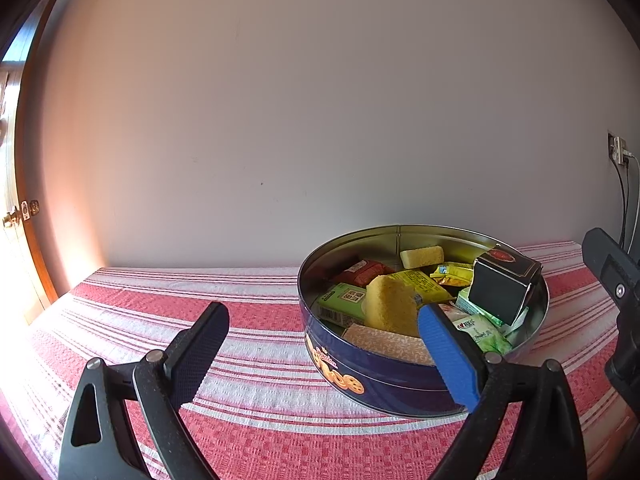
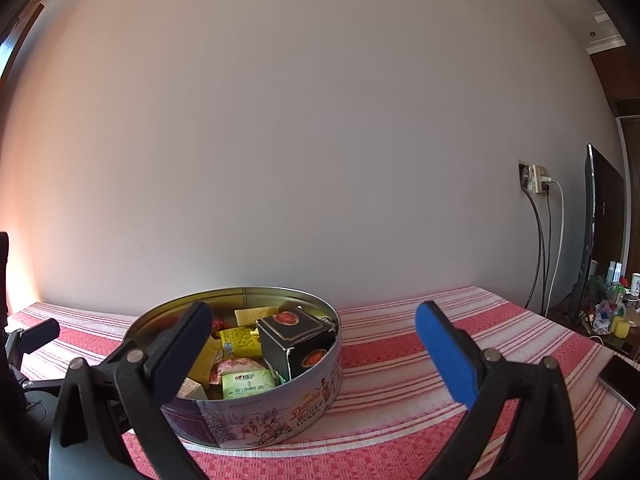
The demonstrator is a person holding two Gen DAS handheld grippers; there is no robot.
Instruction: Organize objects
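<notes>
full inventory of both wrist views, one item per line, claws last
tin: 1, blue round, open, on cloth
black box: 1, black with red seal, in tin, right side
sponge cakes: 2 seen, yellow, in tin
green packets: several, in tin; exact count unclear
yellow packets: 2 or so, in tin
red packet: 1, far left in tin
cloth: 1, red and white stripes, covers table
socket: 1, on wall, cables plugged in
phone: 1, dark, right table edge
left claw: open, holds nothing, at tin
right claw: open, holds nothing, at tin
</notes>
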